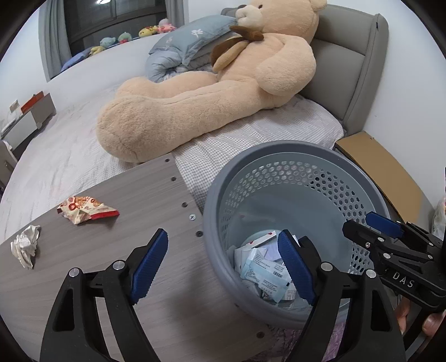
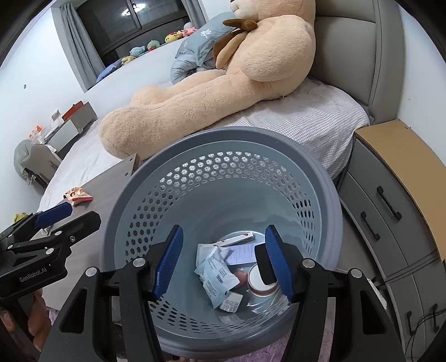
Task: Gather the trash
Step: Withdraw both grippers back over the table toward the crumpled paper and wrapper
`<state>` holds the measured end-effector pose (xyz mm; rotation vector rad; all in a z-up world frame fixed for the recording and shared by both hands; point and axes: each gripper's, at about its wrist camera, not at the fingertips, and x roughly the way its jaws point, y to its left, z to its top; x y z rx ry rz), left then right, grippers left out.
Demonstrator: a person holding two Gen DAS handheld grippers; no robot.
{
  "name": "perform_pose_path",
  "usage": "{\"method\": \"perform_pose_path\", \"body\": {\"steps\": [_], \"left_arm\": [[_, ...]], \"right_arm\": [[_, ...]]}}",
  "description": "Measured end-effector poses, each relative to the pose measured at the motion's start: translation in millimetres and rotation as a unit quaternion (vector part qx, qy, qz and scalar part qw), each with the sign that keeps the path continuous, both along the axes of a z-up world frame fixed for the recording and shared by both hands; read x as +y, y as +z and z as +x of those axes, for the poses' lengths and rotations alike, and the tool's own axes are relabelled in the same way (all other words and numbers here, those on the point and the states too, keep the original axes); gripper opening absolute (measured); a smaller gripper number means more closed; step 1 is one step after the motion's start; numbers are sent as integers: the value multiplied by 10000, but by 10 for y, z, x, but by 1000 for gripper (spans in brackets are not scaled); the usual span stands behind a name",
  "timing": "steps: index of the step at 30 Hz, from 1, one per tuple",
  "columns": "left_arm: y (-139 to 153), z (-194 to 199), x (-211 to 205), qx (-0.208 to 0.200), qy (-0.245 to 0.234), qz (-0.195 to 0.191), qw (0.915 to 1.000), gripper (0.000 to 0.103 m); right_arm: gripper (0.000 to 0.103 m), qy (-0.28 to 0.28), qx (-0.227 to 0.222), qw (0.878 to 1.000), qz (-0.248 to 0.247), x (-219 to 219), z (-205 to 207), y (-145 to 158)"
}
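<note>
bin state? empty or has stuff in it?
Partly filled. The grey bin stands upright; paper packets and a small round container cover its bottom, walls bare above.

A big beige teddy bear [image 1: 211,92] lies on the bed [image 1: 69,144], with its back against the grey padded headboard [image 1: 348,72]. Behind the bear there is a blue-grey pillow [image 1: 195,39] and a rolled blue blanket [image 1: 164,66]. Several small plush toys [image 1: 131,34] stand in a row under the dark window [image 1: 111,14]. Beside the bed, near the headboard, stands a grey nightstand [image 2: 390,211] with black drawer handles, and a brown cardboard sheet [image 2: 407,172] lies on its top.
</note>
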<state>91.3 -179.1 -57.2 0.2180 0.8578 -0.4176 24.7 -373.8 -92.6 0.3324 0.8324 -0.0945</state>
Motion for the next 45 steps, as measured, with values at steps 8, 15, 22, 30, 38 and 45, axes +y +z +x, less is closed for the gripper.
{"method": "perform_pose_path", "body": {"steps": [8, 15, 22, 30, 38, 45], "left_arm": [[-19, -6, 438, 32, 419, -67, 9991, 83], [-20, -6, 913, -92, 960, 75, 9953, 85], [11, 16, 1419, -177, 1472, 55, 9889, 86], [19, -37, 1884, -227, 1903, 7, 9815, 88], [-3, -69, 2301, -252, 2328, -41, 9722, 93], [-4, -83, 2643, -246, 2647, -99, 9640, 94]], "right_arm": [[63, 258, -31, 9996, -101, 263, 41, 66], [66, 612, -79, 9980, -111, 587, 176, 124], [66, 1042, -112, 9942, -258, 1002, 336, 192], [69, 1511, -198, 9877, -338, 1487, 500, 282], [69, 1959, -253, 9792, -463, 1973, 640, 349], [70, 2288, -313, 9709, -637, 2322, 731, 433]]}}
